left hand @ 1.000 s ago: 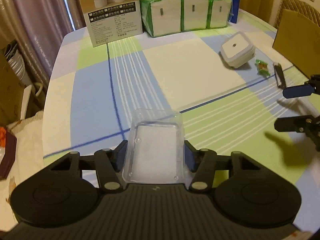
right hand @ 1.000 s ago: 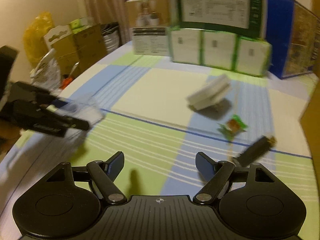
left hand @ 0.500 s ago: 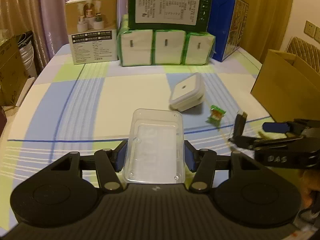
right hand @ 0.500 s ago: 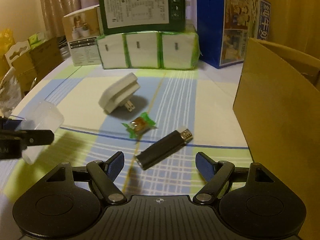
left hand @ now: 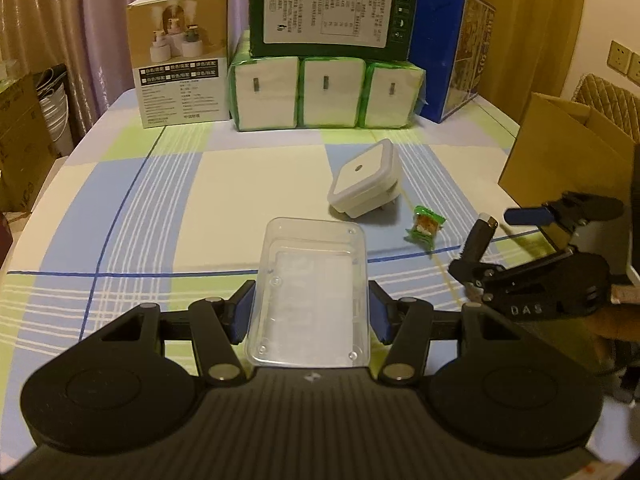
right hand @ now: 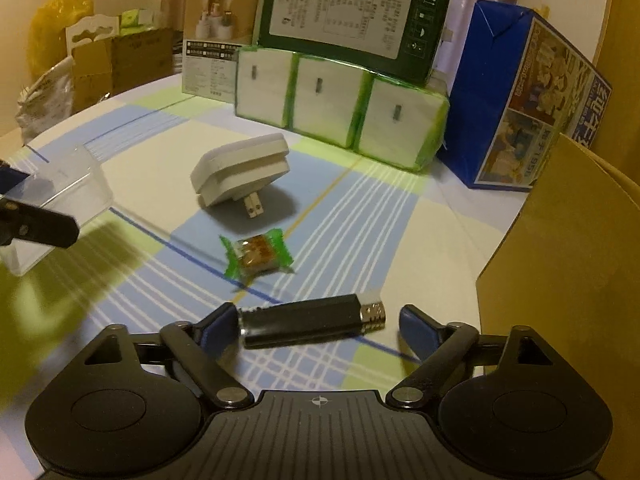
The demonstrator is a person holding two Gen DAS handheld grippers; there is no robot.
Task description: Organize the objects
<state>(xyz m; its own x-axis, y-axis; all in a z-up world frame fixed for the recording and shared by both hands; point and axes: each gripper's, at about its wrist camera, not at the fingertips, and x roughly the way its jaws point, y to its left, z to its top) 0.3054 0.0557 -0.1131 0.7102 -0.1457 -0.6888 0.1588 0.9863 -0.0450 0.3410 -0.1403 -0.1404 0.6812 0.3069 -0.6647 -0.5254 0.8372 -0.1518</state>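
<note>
**Clear box held in one tool, black lighter framed by the other**

The left tool (left hand: 308, 312) is clamped on a clear plastic box (left hand: 310, 288), its blue pads pressing the box's two long sides, and holds it above the checked tabletop (left hand: 168, 200). The box looks empty.

The right tool (right hand: 316, 324) is spread wide around a black lighter (right hand: 308, 320) with a silver metal head. The lighter lies crosswise between the fingers; its black end is touching or nearly touching the left blue pad, while the silver end stands clear of the right pad. In the left wrist view the letters "DAS" show on the right tool's body.

Taking the lighter as landmark: a candy in a green wrapper (right hand: 256, 254) lies just beyond it on the tabletop, and a white wall plug (right hand: 240, 174), tilted up on its two prongs, sits farther beyond the candy. Left of the lighter, well apart, is the clear box in the left tool. Right of it, close by, rises the wall of a brown cardboard box (right hand: 560, 260).

Far behind the lighter, along the back of the tabletop, stand three green-wrapped tissue packs (left hand: 326, 92) with a dark green carton (left hand: 332, 10) on top, whose white label carries small print too fine to read. A blue carton (right hand: 524, 96) with printed pictures and Chinese characters stands to their right, and a tan product box (left hand: 182, 58) with Chinese text to their left.
</note>
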